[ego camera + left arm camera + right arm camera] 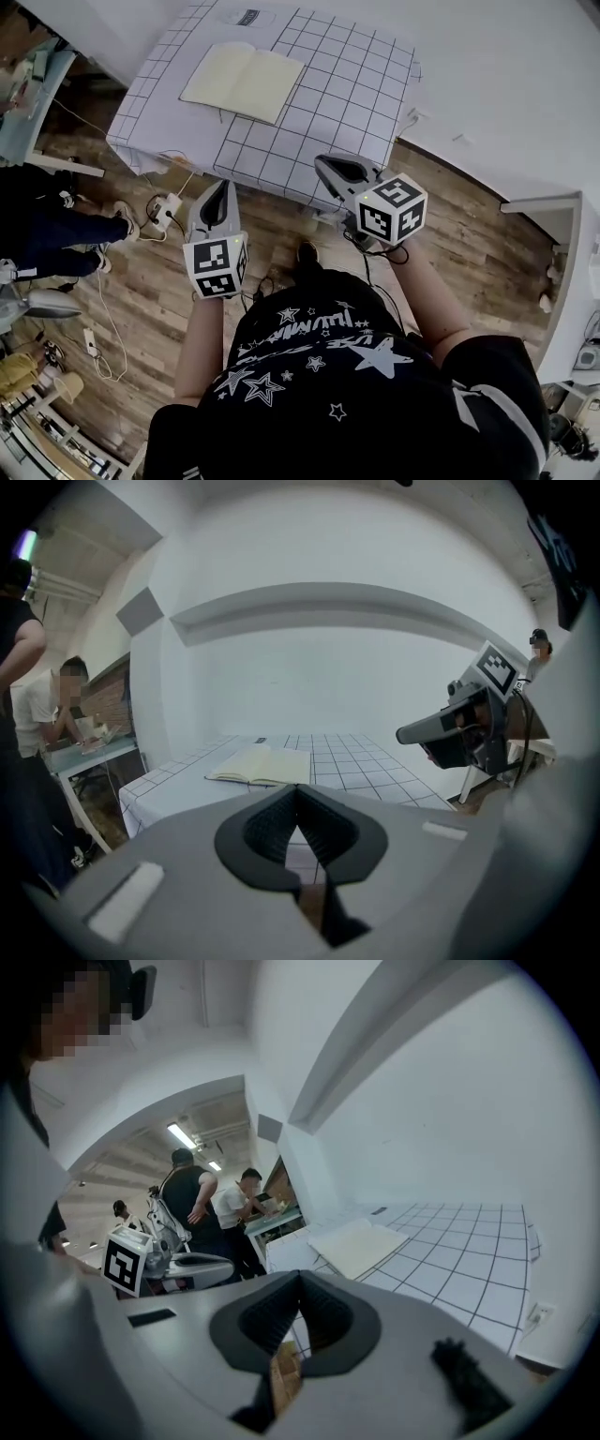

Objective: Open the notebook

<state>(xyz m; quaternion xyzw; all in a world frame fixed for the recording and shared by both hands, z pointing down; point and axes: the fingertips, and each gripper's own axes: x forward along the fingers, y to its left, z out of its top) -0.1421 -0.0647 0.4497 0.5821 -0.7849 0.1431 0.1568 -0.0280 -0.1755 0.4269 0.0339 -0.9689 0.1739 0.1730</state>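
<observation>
The notebook lies open with blank cream pages up on the white grid-patterned table. It also shows in the left gripper view and in the right gripper view. Both grippers hang over the wooden floor, short of the table's near edge and well apart from the notebook. My left gripper is shut with nothing in it, its jaws meeting. To its right, my right gripper is also shut and empty, pointing toward the table.
A power strip and cables lie on the floor beside the table's left corner. A person's legs and a side table stand at the left. White walls run behind the table and at the right.
</observation>
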